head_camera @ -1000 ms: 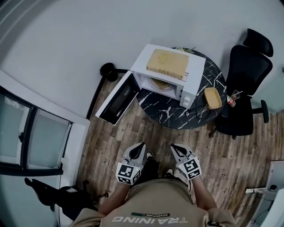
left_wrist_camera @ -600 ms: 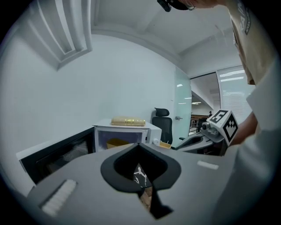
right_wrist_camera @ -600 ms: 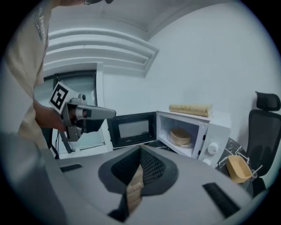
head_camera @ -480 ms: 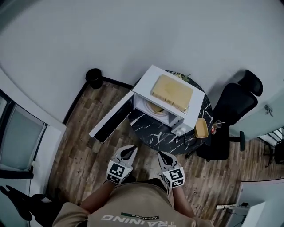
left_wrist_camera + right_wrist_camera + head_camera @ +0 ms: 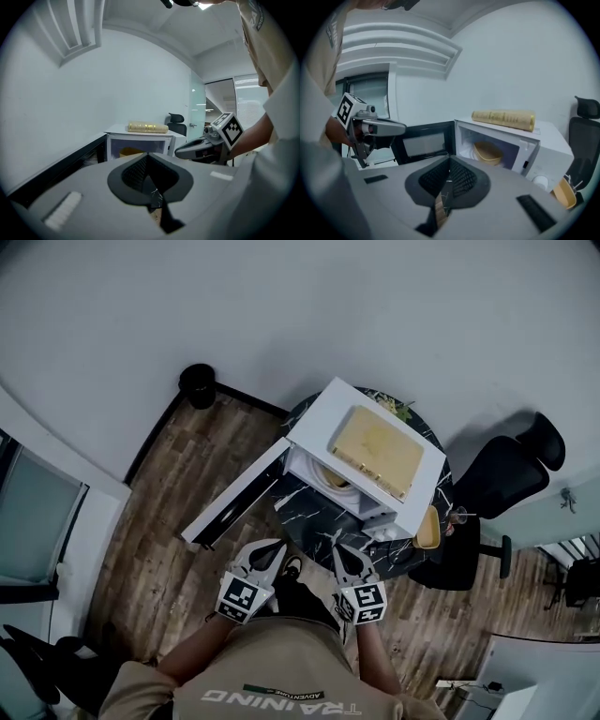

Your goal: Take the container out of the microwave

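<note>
Container (image 5: pixel 490 152) sits inside microwave (image 5: pixel 323 413), door (image 5: pixel 234 495) swung open. Left gripper (image 5: pixel 270 551) and right gripper (image 5: pixel 343 555) hang short of microwave front, jaws together, empty. Reach, grasp and withdrawal all remain.

A round marble table (image 5: pixel 311 519) and black office chair (image 5: pixel 497 476) stand on wood-plank floor (image 5: pixel 178 486) (pale wall (image 5: pixel 281 315) behind).

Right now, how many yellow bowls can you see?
2. One bowl sits inside the open microwave; the other bowl sits on the table beside it, near the chair. More could be hidden.
</note>
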